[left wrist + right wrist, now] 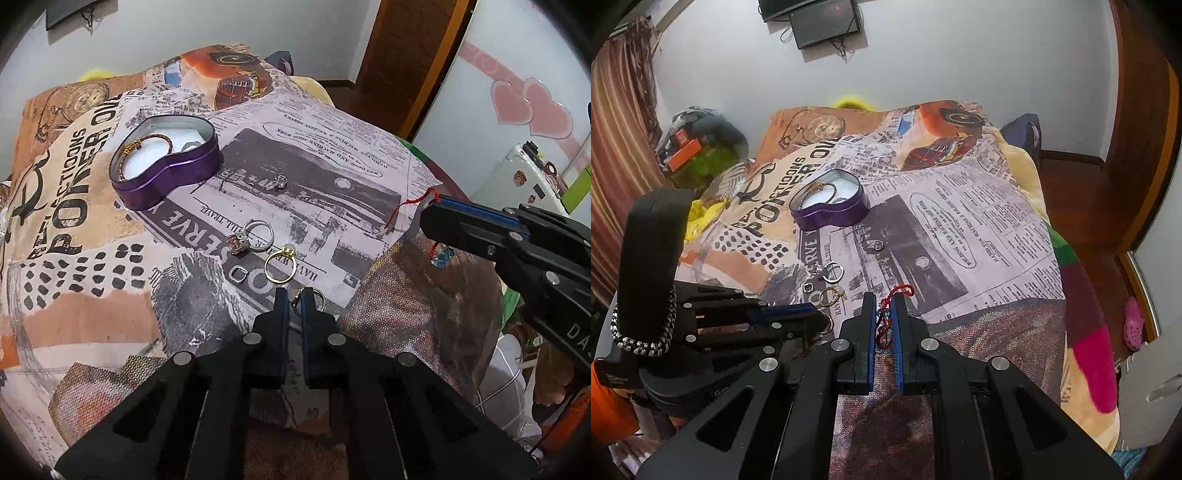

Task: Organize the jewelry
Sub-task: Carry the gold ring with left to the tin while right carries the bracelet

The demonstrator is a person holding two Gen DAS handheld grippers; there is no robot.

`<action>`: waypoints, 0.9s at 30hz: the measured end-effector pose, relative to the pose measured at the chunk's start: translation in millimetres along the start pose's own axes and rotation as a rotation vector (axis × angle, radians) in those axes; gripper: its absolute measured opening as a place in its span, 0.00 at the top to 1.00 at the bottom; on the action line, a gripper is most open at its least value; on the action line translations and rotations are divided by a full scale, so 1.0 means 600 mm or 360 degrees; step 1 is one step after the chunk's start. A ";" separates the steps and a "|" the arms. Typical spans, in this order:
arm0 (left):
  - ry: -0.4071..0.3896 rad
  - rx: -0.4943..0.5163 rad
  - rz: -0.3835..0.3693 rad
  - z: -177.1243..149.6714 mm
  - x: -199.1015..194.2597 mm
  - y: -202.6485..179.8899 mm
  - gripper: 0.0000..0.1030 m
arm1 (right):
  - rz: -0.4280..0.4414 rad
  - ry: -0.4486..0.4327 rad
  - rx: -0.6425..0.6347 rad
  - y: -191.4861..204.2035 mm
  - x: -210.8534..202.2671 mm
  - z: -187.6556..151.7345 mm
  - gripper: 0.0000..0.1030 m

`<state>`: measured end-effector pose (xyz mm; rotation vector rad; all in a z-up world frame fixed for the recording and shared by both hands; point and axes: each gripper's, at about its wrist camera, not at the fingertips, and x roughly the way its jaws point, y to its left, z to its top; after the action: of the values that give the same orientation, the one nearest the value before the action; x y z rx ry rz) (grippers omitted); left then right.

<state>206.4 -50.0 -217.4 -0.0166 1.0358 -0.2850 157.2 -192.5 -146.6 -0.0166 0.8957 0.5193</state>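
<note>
Left gripper [294,301]: fingers nipped together on a small gold ring [309,298], right at their tips, low over the bed's printed cover [92,314].
Right gripper [884,314]: fingers closed on a red cord bracelet [886,314]; a loop of it sticks out past the tips.
Only in left view: the bracelet's blue-green bead [442,257] hanging under the right fingers [461,218].
Only in right view: a black bracelet stand [652,251] with a steel chain bracelet [642,339] round its base, beside the left gripper [822,321].
Just beyond left fingers: gold ring with pale stone [280,266], small silver link [239,274], silver stone ring [255,236], all loose on the cover.
Farther: silver earring [277,182], well apart from both grippers.
Farthest: purple heart tin [166,166], open, a beaded bangle [147,146] lying inside.
</note>
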 end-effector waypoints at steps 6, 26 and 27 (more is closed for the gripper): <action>-0.0052 -0.0012 0.0019 -0.006 -0.026 0.010 0.96 | -0.0008 -0.0021 -0.0020 0.010 -0.008 0.008 0.93; -0.0355 -0.0122 0.0165 0.035 -0.144 0.101 0.96 | 0.0008 -0.0186 -0.0183 0.089 -0.016 0.095 0.93; -0.0371 -0.0123 0.0175 0.040 -0.149 0.105 0.96 | 0.0013 -0.0195 -0.0190 0.092 -0.015 0.099 0.93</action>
<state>198.3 29.5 -138.9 -0.0608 0.8125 -0.1389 172.6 -134.3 -91.3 -0.0890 0.7446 0.5751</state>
